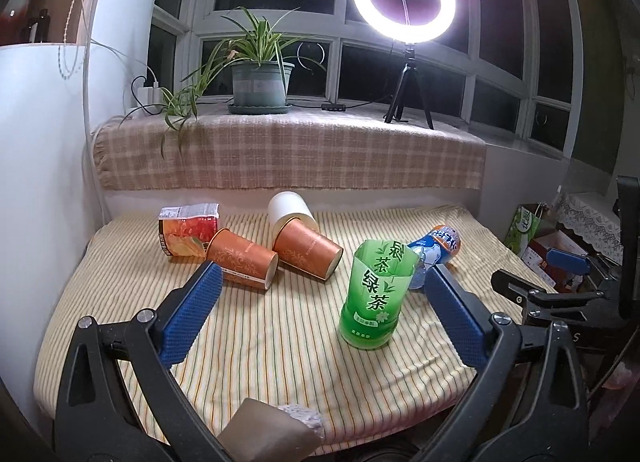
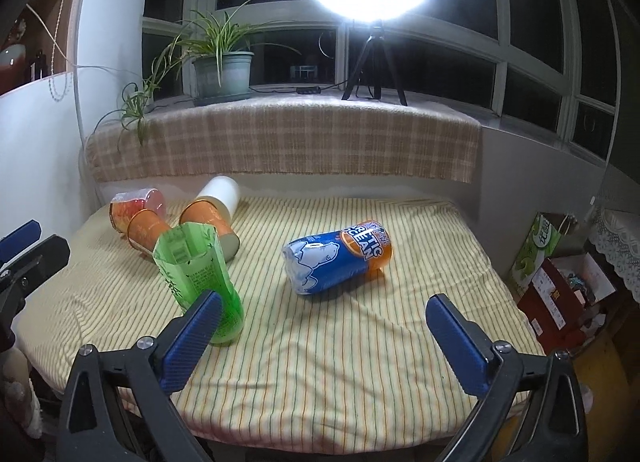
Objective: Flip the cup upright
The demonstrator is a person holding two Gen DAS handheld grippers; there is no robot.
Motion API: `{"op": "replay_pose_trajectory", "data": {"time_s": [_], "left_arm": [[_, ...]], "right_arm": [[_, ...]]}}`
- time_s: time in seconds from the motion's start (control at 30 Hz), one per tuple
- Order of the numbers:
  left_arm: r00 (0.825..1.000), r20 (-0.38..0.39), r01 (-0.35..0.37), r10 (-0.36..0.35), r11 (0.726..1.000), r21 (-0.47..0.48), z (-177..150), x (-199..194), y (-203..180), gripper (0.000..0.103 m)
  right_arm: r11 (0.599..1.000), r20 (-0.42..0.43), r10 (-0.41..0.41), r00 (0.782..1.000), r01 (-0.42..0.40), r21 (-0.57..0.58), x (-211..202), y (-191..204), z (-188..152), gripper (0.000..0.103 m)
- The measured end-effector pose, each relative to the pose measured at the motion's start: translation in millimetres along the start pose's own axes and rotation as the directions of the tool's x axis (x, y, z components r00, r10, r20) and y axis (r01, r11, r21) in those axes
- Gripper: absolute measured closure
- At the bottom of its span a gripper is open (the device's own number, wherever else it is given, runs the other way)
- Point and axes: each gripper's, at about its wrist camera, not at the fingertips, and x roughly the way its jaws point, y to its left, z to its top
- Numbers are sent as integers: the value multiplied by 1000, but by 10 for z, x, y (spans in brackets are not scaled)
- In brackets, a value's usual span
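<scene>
Left claw point(image 1: 322, 292): spread wide, grasping nothing.
Right claw point(image 2: 324, 322): spread wide, grasping nothing.
Green cup point(image 1: 374, 294): upright on counter point(image 1: 260, 342).
Blue cup point(image 2: 336, 262): on its side.

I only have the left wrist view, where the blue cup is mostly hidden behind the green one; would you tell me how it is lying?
Observer: The blue cup lies on its side on the striped cloth, apart from the upright green cup.
Operator: Thank you. Is the right gripper ready to take it?
Observer: The right gripper is open, nothing between its fingers, and the blue cup sits ahead of it, roughly centred between them.
</scene>
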Motion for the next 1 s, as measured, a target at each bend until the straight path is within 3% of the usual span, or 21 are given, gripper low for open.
{"op": "replay_pose_trajectory", "data": {"time_s": [1.0], "left_arm": [[1000,-4,-11,11,1000,-13,13,-23,17,0]], "right_arm": [[1000,-1,7,1000,-7,-3,46,59,32,0]]}}
